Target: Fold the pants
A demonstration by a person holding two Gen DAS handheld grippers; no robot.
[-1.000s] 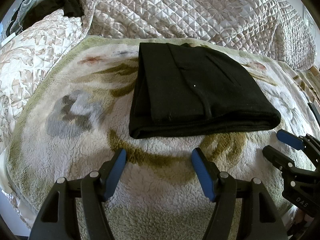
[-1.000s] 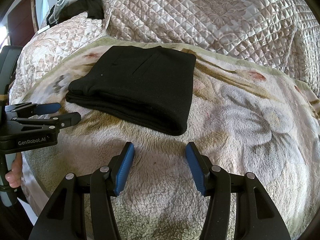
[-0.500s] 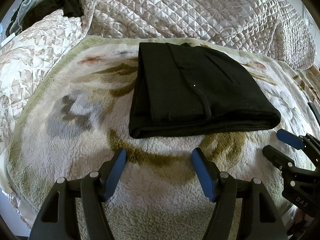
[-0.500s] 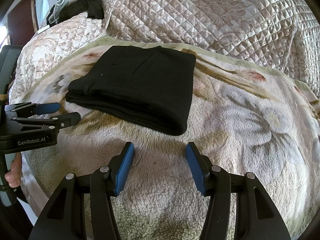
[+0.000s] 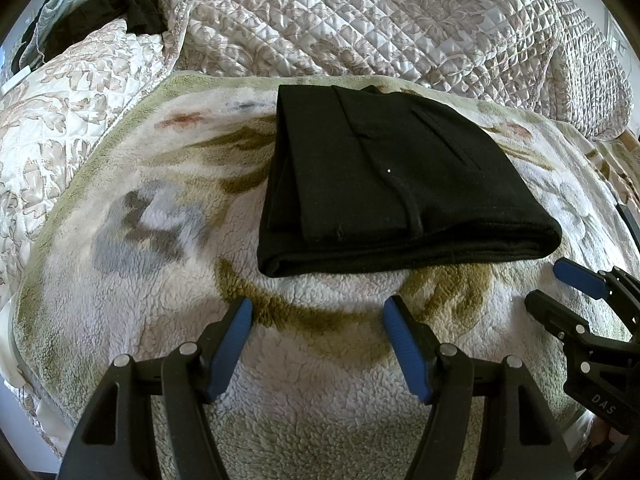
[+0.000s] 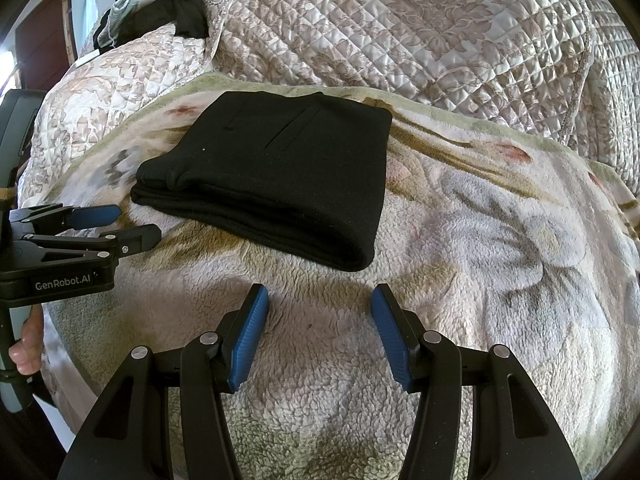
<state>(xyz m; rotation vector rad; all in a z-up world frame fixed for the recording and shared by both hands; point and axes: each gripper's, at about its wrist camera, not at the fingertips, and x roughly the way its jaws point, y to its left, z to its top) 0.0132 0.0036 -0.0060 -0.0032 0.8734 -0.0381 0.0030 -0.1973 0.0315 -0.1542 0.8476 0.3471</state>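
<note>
Pants [image 5: 396,184] lie as a compact black rectangle on the fleece blanket [image 5: 168,264] spread over the bed, with the quilted bedspread [image 5: 400,20] bunched up behind it. Layers are stacked one on another, the thick folded edge facing the cameras and a welt pocket showing on the top panel; the corners look reasonably square, though on the left side the lower layers peek out a little past the upper one. Judging from this, the folding itself appears finished, or very nearly so: what might remain is at most a small tidy of that left edge, or nothing at all. Neither tool touches the cloth. The left hand-held gripper [image 5: 318,320] hovers over the blanket just short of the pants' near edge, its blue pads [image 5: 236,336] spread wide apart and holding nothing. The right hand-held gripper [image 6: 320,312] sits likewise near the bundle's right front corner, jaws apart and empty; it also shows at the right edge of the left view, and the left tool at the left edge of the right view. A heap of dark clothing [image 6: 176,12] rests far back on the bed, well apart from the work.
</note>
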